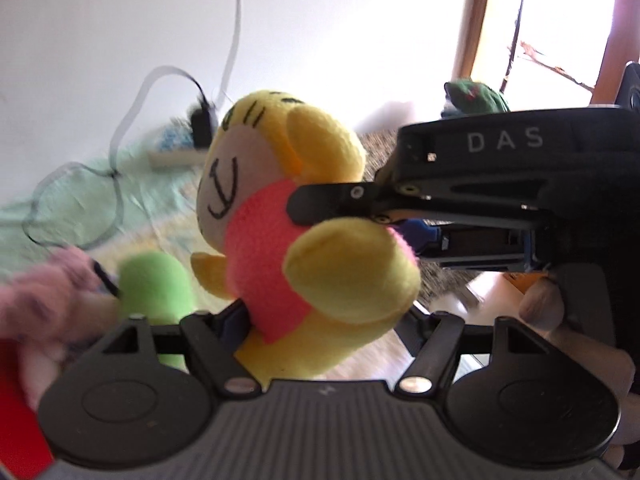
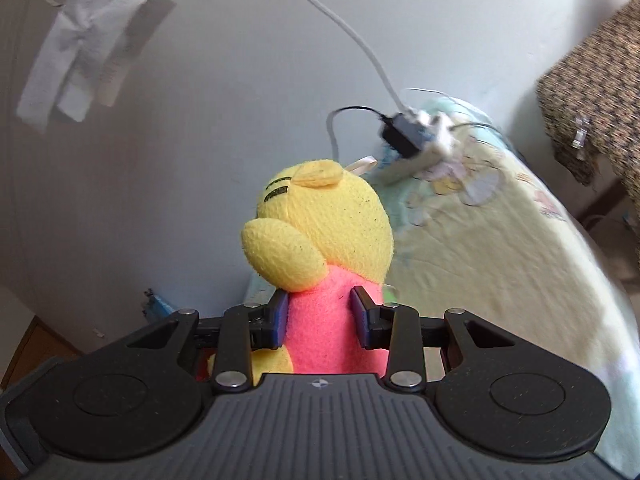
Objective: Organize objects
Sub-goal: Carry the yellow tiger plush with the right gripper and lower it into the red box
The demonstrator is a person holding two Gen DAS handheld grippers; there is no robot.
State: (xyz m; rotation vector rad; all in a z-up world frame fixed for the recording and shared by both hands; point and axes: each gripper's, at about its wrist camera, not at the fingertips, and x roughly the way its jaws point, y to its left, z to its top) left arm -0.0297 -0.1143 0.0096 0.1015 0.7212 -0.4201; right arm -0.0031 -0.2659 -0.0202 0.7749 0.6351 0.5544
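Note:
A yellow plush bear in a pink shirt hangs in the air above the bed, held by both grippers. In the left wrist view its lower body sits between the fingers of my left gripper. The left blue pad presses on it; the other pad is hidden behind the bear's leg. My right gripper reaches in from the right and pinches the pink shirt. In the right wrist view the bear shows its back, and the right gripper has both blue pads pressed into the shirt.
A green plush and a pink plush lie low on the left. The pale bed sheet carries a power strip with a black adapter and cables. A brown patterned cloth hangs at the right. A hand holds the right gripper.

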